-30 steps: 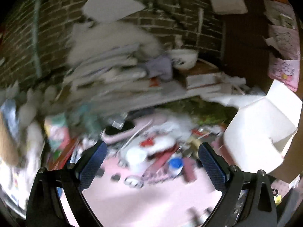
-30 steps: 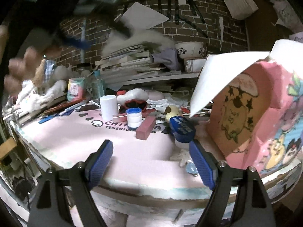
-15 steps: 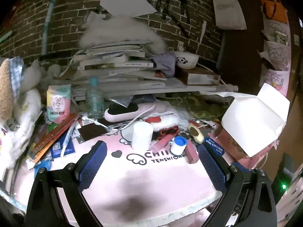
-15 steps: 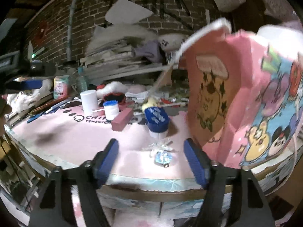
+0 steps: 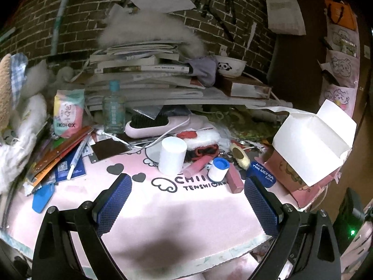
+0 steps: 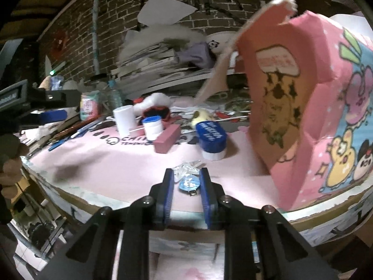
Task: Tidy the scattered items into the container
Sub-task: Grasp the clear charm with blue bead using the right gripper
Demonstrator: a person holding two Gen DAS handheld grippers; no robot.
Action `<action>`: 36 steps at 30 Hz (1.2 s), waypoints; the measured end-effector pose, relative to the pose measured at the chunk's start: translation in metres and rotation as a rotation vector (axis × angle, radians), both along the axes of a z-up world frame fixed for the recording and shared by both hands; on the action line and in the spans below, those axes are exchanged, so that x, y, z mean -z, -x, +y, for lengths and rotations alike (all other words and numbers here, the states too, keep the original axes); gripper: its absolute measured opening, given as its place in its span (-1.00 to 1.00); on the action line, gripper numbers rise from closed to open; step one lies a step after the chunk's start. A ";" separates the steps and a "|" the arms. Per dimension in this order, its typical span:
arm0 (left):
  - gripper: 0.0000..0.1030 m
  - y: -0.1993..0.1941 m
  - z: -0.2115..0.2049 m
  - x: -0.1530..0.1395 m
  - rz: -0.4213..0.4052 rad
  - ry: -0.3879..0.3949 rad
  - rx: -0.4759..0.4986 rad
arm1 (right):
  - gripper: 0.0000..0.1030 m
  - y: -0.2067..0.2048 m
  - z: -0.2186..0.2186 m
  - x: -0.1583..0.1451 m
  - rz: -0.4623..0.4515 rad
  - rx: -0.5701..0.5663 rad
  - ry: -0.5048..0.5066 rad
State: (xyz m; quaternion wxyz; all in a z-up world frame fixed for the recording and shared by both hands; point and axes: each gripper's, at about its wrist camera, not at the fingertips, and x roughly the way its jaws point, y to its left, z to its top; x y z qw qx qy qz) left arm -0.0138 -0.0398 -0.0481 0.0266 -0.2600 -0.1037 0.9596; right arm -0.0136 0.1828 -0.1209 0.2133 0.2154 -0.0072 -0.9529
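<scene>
The left gripper (image 5: 187, 200) hangs wide open above the near part of the counter (image 5: 186, 219), holding nothing; a broad bare stretch of pink mat lies between and ahead of its fingers, reaching to the curved front edge. Beyond that stretch sit the scattered items in a loose row: a white cylinder (image 5: 172, 155), a small blue-capped jar (image 5: 218, 168), a pink block (image 5: 233, 178) and a blue-lidded tub (image 5: 261, 174). The jar and the block are just beside each other, the tub near the box. The pink cartoon box (image 5: 310, 149) stands at the right side of the counter, close to the edge, its white flaps open upward. Books, pencils and a blue clip crowd the left edge; a hairbrush (image 5: 151, 124), a bottle (image 5: 113, 110) and a stack of books fill the back.

The right gripper (image 6: 186, 180) is low at the front edge, its fingers drawn narrow on either side of a small blue charm (image 6: 189, 183) with a clear crinkled wrapper; whether the pads press it I cannot tell. The charm lies near the rim, well apart from the tub (image 6: 211, 141) and block (image 6: 167, 138). The box wall (image 6: 303, 107) rises just to the right, leaving a strip of open mat between it and the gripper.
</scene>
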 end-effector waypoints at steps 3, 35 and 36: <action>0.88 0.000 -0.001 0.001 -0.003 -0.001 -0.005 | -0.62 -0.003 -0.007 0.001 0.003 -0.023 0.003; 0.88 0.001 -0.007 0.007 -0.026 -0.003 -0.022 | -0.18 -0.004 -0.034 0.002 0.044 -0.086 -0.050; 0.88 0.001 -0.007 0.007 -0.027 -0.001 -0.023 | -0.04 -0.002 -0.034 0.003 0.049 -0.080 -0.054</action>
